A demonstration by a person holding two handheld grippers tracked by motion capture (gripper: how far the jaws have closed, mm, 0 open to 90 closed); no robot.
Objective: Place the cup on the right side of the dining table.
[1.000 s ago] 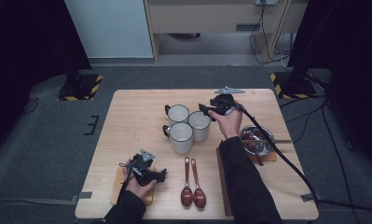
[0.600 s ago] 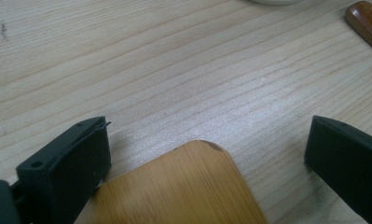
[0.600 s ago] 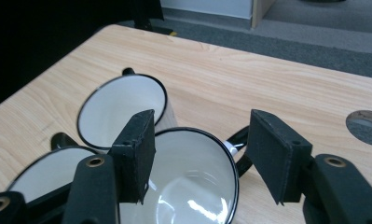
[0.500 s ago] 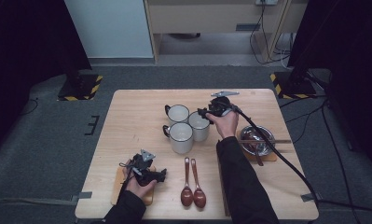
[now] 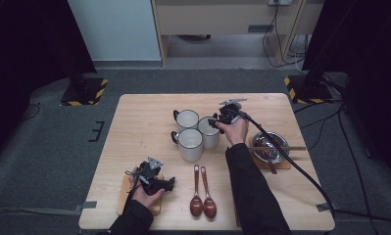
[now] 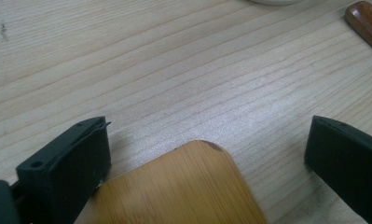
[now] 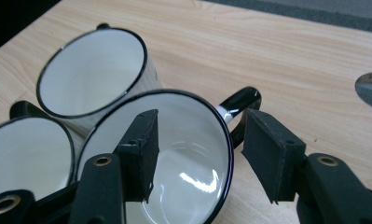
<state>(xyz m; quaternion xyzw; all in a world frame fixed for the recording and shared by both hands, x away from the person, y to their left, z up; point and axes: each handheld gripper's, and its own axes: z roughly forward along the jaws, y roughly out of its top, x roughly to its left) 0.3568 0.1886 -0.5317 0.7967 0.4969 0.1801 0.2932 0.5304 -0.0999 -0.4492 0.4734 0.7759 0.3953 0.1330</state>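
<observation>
Three white enamel mugs with dark rims stand together at mid-table: a far one (image 5: 187, 119), a near one (image 5: 190, 143) and a right one (image 5: 210, 132). My right gripper (image 5: 216, 121) is at the right mug (image 7: 174, 177) and straddles its rim by the black handle (image 7: 242, 105). One jaw hangs inside the cup, the other outside. The jaws have just been closing, with gaps still on both sides of the rim. At the front left, my left gripper (image 5: 164, 184) lies open, its jaws wide around a corner of a bamboo coaster (image 6: 188, 186).
Two brown wooden spoons (image 5: 202, 193) lie side by side at the front centre; one spoon's tip (image 6: 366, 21) shows past the left jaws. A metal bowl (image 5: 276, 152) with a spoon in it sits on a wooden coaster at the right. The gripper's cable (image 5: 301, 171) trails to the right.
My right gripper has sunk onto the right mug, so that its jaws now straddle the rim. The left gripper and the coaster have not moved.
</observation>
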